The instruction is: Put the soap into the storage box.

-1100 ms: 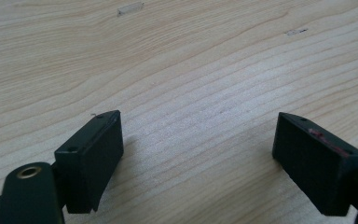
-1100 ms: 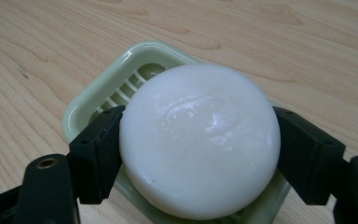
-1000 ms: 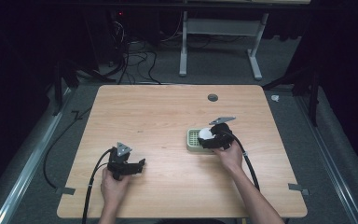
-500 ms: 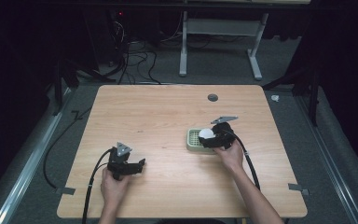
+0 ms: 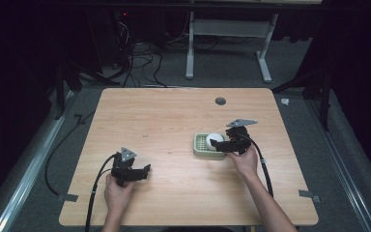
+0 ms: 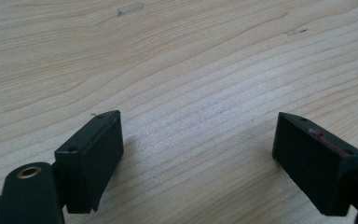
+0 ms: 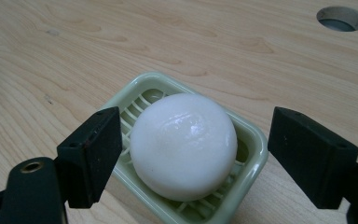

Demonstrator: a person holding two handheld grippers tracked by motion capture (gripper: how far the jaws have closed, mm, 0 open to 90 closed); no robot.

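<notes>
We see a white soap bar (image 7: 183, 145) lying in a pale green slotted dish (image 7: 254, 140) on the right half of the wooden counter (image 5: 174, 116), near a round cable hole (image 5: 220, 101). Our right gripper (image 7: 193, 158) hovers over the dish, its fingers (image 7: 91, 154) spread wide on either side of the soap and gripping nothing. Our left gripper (image 6: 200, 163) sits low over bare wood near the counter's front left, well apart from the dish, its fingers (image 6: 91, 158) likewise wide apart and empty. From above, each hand (image 5: 117, 193) grips its tool, cables trailing back toward the near edge
</notes>
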